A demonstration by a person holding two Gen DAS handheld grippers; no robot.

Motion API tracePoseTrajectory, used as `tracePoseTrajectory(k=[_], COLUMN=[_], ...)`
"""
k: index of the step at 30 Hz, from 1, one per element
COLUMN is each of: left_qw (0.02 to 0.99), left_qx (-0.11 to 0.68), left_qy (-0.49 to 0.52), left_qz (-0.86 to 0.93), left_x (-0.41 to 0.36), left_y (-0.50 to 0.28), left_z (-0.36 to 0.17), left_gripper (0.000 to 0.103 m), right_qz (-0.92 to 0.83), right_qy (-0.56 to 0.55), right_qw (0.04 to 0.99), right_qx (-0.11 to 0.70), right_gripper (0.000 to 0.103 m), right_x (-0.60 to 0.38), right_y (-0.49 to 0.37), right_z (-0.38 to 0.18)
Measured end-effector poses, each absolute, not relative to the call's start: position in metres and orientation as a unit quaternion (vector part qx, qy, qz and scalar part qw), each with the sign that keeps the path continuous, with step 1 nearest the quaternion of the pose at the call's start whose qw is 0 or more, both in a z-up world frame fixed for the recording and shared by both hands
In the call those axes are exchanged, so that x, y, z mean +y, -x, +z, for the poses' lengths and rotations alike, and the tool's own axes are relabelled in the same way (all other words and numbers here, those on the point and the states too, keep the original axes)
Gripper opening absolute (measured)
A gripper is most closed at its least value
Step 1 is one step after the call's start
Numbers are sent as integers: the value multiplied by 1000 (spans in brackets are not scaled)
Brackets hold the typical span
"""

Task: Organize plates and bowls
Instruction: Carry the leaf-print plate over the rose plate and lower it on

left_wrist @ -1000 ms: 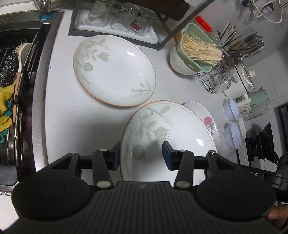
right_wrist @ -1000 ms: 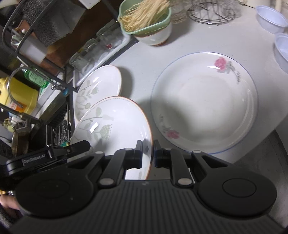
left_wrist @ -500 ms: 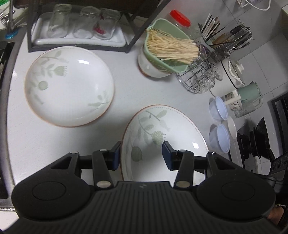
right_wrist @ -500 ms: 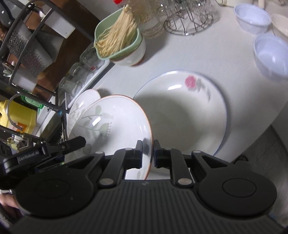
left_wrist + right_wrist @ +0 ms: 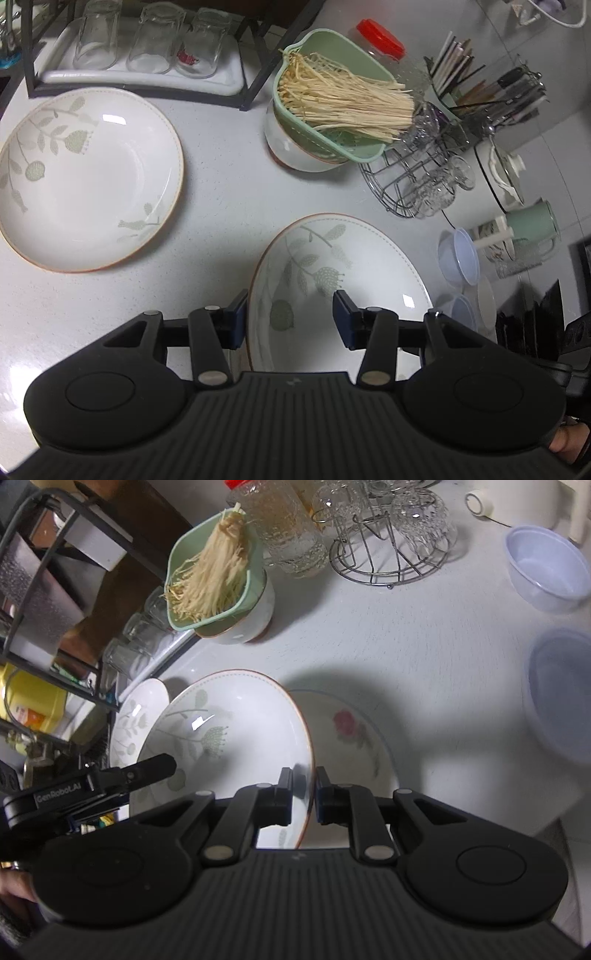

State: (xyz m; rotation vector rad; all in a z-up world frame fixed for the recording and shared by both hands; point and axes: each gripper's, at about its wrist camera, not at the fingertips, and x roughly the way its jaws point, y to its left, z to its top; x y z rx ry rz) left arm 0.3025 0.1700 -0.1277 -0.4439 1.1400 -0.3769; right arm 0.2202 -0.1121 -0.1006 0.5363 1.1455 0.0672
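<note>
Leaf-patterned plate held above the rose plate

Leaf-patterned plate (image 5: 229, 738), white with an orange-brown rim, is lifted off the counter and tilted. The right gripper (image 5: 303, 794) has its jaws nearly closed, pinching the plate's near rim between the 2 fingers. Directly under and partly behind it lies a rose-patterned plate (image 5: 351, 734) on the white countertop (image 5: 424, 635). In the left wrist view, the left gripper (image 5: 290, 317) has its jaws spread wide; the held plate's left edge sits between the fingers, and whether the pads touch it cannot be told.

A 2nd leaf-patterned plate (image 5: 88, 177) rests flat on the counter to the left, well apart from the held one. Behind it, a white tray with 3 upturned glasses (image 5: 147, 40) sits under a black rack. A green strainer of enoki mushrooms (image 5: 332, 99) rests in a white bowl, beside a wire glass rack (image 5: 417, 177). 2 pale blue bowls (image 5: 546, 568) stand on the right.
</note>
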Motion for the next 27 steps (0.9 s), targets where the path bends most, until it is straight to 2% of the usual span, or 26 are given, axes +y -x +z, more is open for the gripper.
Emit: tracePoseTrajectory(k=[27], left_qw=[804], left_qx=[562], left_qy=[184], left_qz=[-61], left_x=[129], left_y=[-277], left_z=[-163], left_gripper=[52], right_qz=[125], right_qy=[-156], right_qw=[772], right_qx=[604], right_gripper=[20], right_x=[-125], right_y=[-258], right_z=[-147])
